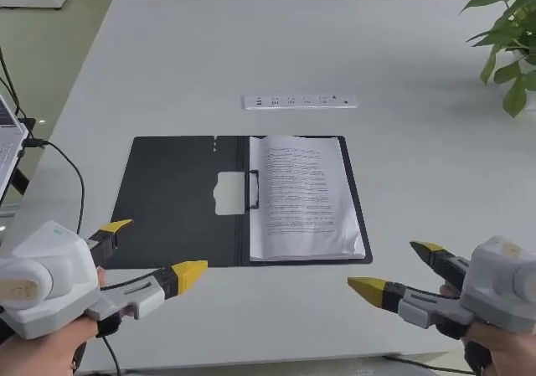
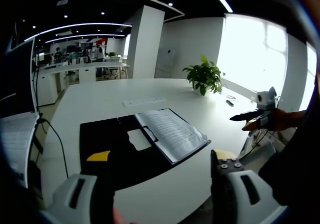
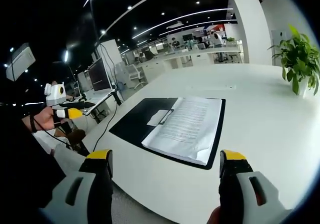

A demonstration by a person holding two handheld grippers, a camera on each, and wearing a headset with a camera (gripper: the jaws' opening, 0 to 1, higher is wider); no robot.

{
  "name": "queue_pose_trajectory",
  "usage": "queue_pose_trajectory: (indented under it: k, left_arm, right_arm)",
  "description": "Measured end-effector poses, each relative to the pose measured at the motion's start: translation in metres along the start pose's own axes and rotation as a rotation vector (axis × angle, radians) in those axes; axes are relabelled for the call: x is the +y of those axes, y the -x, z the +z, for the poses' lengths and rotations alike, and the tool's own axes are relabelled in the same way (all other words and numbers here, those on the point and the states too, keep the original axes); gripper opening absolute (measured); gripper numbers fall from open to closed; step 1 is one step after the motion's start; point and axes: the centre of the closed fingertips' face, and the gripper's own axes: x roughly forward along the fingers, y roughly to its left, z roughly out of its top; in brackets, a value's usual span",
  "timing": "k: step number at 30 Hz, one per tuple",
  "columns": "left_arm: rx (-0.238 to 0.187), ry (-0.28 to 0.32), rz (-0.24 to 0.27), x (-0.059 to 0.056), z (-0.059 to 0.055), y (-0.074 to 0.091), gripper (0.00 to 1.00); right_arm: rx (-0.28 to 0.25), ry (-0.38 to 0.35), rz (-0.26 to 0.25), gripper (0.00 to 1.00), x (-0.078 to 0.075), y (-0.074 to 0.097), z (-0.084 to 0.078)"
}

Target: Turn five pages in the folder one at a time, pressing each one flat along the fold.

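Left tongs [image 1: 155, 249] and right tongs [image 1: 395, 266] gape wide, holding nothing, over the near edge of the table [image 1: 402, 66]. Between and just beyond them lies the open black folder [image 1: 180, 200], its paper stack [image 1: 306, 196] on the right half. Farther back sit a power strip [image 1: 300, 101] and a plant [image 1: 511, 41].

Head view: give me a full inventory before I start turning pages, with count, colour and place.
table: one, white, under everything
folder: one, black, open, centre
pages: one stack, white printed, folder's right half
power strip: one, white, beyond folder
plant: one, green, far right edge
cable: one, black, left edge
laptop: one, pale, left edge, cut off
left gripper: one, grey, yellow-tipped fingers apart, near left
right gripper: one, grey, yellow-tipped fingers apart, near right
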Motion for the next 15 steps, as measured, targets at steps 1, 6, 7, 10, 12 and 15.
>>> queue_pose_trajectory:
  k: [1,6,7,10,12,15]
  left_arm:
    - [-0.001,0.000,0.000,-0.0001,0.0003,0.0000,0.80]
    - [0.000,-0.004,0.002,0.0010,0.0018,0.0008,0.80]
    - [-0.001,-0.004,0.003,0.0014,0.0021,0.0011,0.80]
    - [-0.005,-0.003,0.007,0.0026,0.0030,0.0024,0.80]
    - [-0.005,-0.002,0.012,0.0042,0.0026,0.0032,0.80]
    - [-0.009,0.006,0.018,0.0067,0.0024,0.0035,0.80]
  right_arm:
    - [0.000,0.000,0.000,0.88,-0.0001,0.0000,0.0003]
    - [0.001,0.005,0.002,0.88,-0.0009,-0.0007,0.0016]
    - [0.001,0.007,0.002,0.88,-0.0009,-0.0008,0.0018]
    - [0.001,0.010,0.002,0.88,-0.0011,-0.0008,0.0023]
    - [-0.002,0.008,0.001,0.88,-0.0014,-0.0005,0.0023]
    - [-0.002,0.006,-0.001,0.88,-0.0015,0.0012,0.0014]
